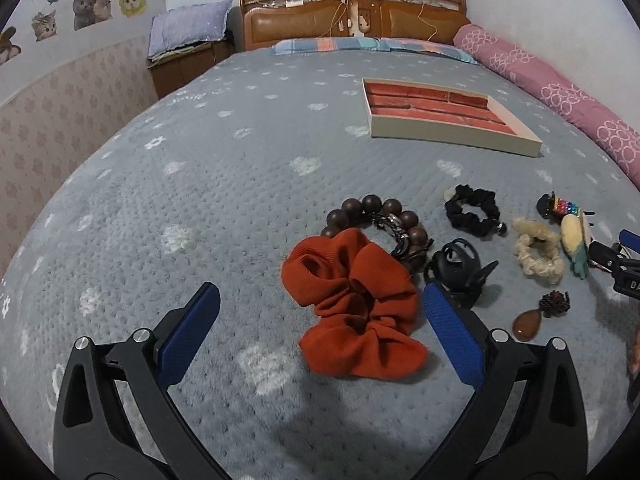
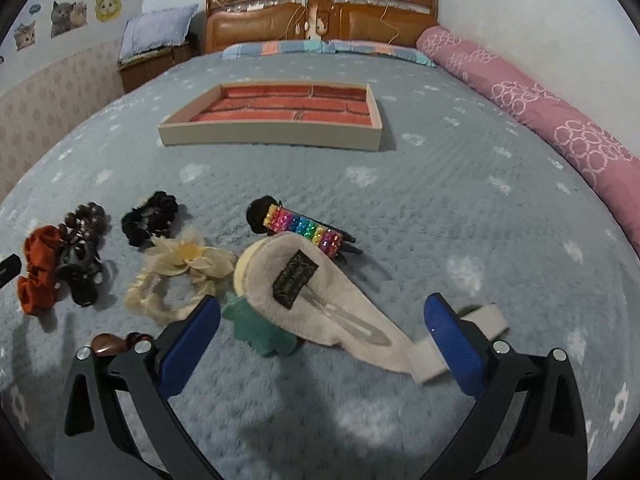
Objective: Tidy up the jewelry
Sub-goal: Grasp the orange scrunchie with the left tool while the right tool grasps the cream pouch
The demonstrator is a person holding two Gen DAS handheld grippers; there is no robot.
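My left gripper (image 1: 320,316) is open just above the bed, around the near part of an orange scrunchie (image 1: 356,304). Behind it lie a brown bead bracelet (image 1: 380,220), a black claw clip (image 1: 460,266), a black scrunchie (image 1: 474,210) and a cream hair tie (image 1: 538,254). My right gripper (image 2: 322,324) is open over a plush cream hair clip (image 2: 320,292) with a green end. A rainbow rhinestone clip (image 2: 304,226) lies beyond it. The tray (image 2: 272,136) with a red brick-pattern lining sits farther back, nothing visible in it.
A brown teardrop pendant (image 1: 528,324) lies right of the left gripper. A rolled pink quilt (image 2: 560,120) runs along the bed's right side. Pillows and a wooden headboard (image 1: 352,12) stand at the far end. A nightstand (image 1: 180,64) stands at left.
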